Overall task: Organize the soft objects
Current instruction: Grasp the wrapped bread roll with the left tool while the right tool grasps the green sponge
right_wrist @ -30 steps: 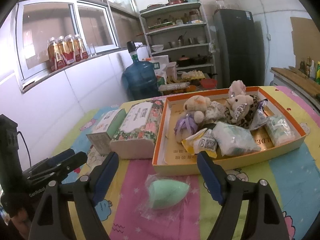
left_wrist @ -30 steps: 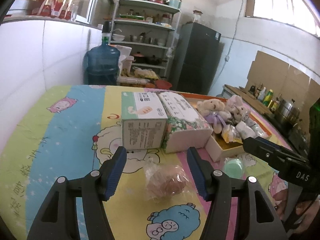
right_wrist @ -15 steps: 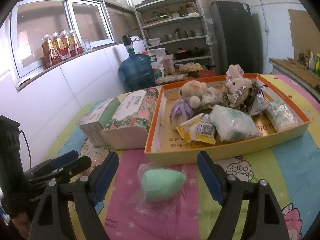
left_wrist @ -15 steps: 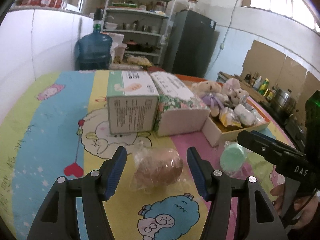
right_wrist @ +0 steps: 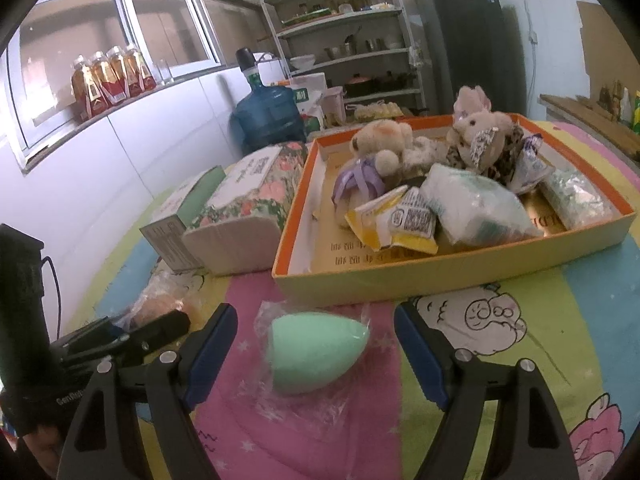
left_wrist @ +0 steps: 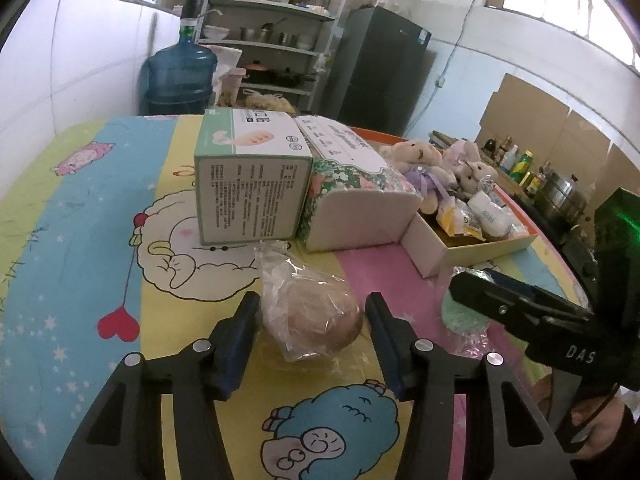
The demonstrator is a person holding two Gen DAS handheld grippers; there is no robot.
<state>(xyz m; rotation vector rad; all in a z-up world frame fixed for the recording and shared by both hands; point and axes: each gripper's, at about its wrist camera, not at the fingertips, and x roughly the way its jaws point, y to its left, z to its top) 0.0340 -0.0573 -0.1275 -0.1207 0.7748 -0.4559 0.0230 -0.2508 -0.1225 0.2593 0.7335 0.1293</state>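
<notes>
Bench with cartoon cloth. Item one: tan sponge in clear wrap, near edge, in front of the green box; left gripper straddles it, jaws just narrowing, no contact visible yet. Item two: mint sponge in clear wrap, just before the orange-rimmed tray; right gripper straddles it, jaws wide, holding nothing. Step judged: twin pickup. Next: close gently on each, lift, carry to tray among plush toys.

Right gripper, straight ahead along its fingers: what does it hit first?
Most likely the mint-green egg-shaped sponge in clear plastic wrap, lying on the cartoon-print tablecloth between the open right gripper fingers. The orange-rimmed cardboard tray lies beyond it; depth is uncertain.
</notes>
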